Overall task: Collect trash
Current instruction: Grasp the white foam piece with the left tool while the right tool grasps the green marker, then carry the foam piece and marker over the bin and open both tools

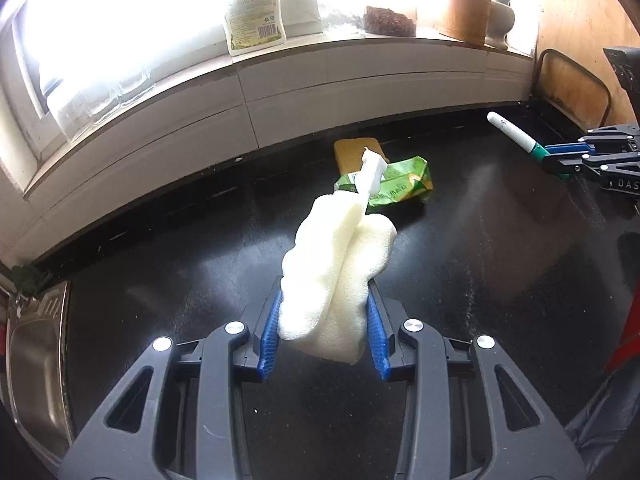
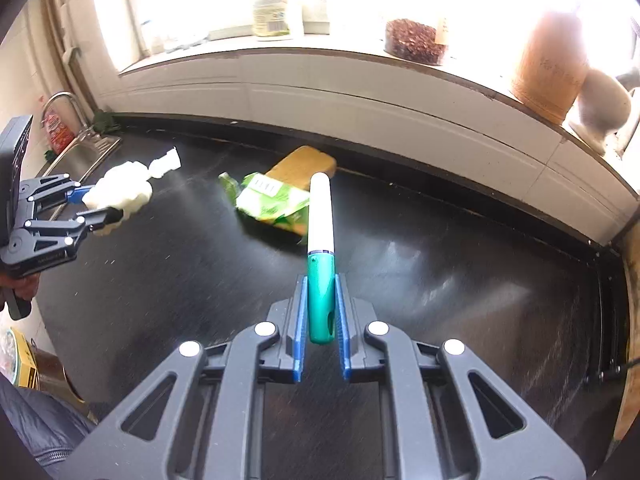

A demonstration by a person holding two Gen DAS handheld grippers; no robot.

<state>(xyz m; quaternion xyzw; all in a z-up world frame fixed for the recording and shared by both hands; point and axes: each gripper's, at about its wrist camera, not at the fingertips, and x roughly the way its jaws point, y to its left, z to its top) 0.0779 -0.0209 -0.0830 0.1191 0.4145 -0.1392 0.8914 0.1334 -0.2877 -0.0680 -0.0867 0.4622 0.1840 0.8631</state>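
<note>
My left hand-held gripper (image 1: 326, 328) pinches a crumpled foam wrap (image 1: 332, 276); my right hand-held gripper (image 2: 320, 320) clamps a green-and-white marker (image 2: 321, 256) by its tail, which could pivot and slip out. Beyond, a green wrapper (image 2: 272, 204) lies uncollected on the counter (image 2: 440, 280).

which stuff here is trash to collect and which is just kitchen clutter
Trash job: white foam piece in left claw; green-and-white marker in right claw; green wrapper on counter.

Lying about: yellow sponge, bottle, wooden pot, sink.
</note>
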